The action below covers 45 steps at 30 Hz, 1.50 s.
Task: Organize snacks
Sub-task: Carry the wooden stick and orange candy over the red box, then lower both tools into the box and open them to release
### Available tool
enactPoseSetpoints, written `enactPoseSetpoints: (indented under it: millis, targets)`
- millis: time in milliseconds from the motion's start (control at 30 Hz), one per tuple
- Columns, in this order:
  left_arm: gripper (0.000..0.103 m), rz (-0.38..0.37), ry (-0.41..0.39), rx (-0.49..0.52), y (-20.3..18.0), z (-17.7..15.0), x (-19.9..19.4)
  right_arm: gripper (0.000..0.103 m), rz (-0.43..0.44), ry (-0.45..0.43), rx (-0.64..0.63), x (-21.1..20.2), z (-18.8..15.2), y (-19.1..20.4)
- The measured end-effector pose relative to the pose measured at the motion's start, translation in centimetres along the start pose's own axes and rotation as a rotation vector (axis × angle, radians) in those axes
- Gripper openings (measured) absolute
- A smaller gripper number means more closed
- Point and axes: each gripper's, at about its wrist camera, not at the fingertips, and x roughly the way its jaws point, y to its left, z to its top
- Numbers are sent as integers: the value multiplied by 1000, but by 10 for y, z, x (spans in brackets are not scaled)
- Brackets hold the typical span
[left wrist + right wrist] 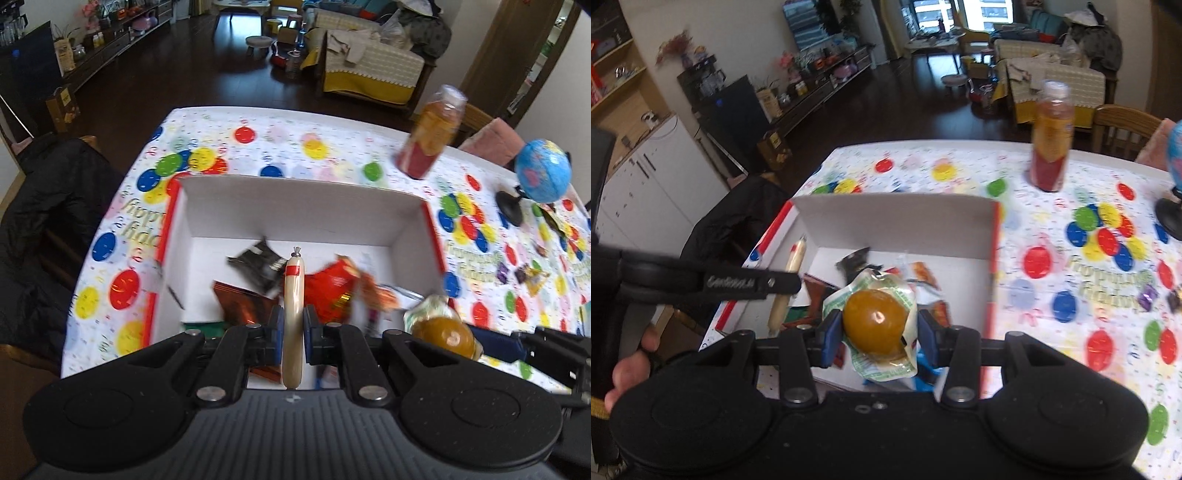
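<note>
A white cardboard box (pixel 303 206) with red edges stands on the balloon-print tablecloth and holds several snack packets, among them a red one (pixel 332 291) and a black one (pixel 258 267). My left gripper (pixel 293 332) is shut on a pale sausage stick (pixel 293 306) with a red band, held over the box. My right gripper (pixel 875 332) is shut on a brown egg in a clear wrapper (pixel 875 321), also above the box (pixel 897 225). In the left wrist view that wrapped egg (pixel 443 330) shows at the box's right. In the right wrist view the sausage stick (pixel 792 266) shows at the left.
A juice bottle (pixel 430 133) stands on the far right of the table. A small blue globe (pixel 541 171) on a black stand is at the right edge. Loose wrapped candies (pixel 524 275) lie right of the box. A dark jacket (pixel 48 206) hangs over a chair at left.
</note>
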Motion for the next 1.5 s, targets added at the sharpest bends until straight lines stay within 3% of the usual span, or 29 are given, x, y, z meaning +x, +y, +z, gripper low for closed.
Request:
enactPoseSetpoints:
  millis: [433, 867, 1133, 1333, 1500]
  targets:
    - [10, 8, 31, 77, 33, 27, 53, 41, -26, 135, -80, 72, 2, 49]
    - [10, -7, 122, 125, 30, 21, 86, 42, -90, 220, -97, 107, -12, 55]
    - [11, 25, 137, 144, 30, 15, 92, 44, -98, 221, -87, 104, -18, 56]
    - [13, 29, 122, 141, 29, 12, 83, 54, -95, 194, -78, 89, -21, 55]
    - [24, 32, 98, 141, 30, 7, 71, 64, -81, 151, -58, 70, -21, 52]
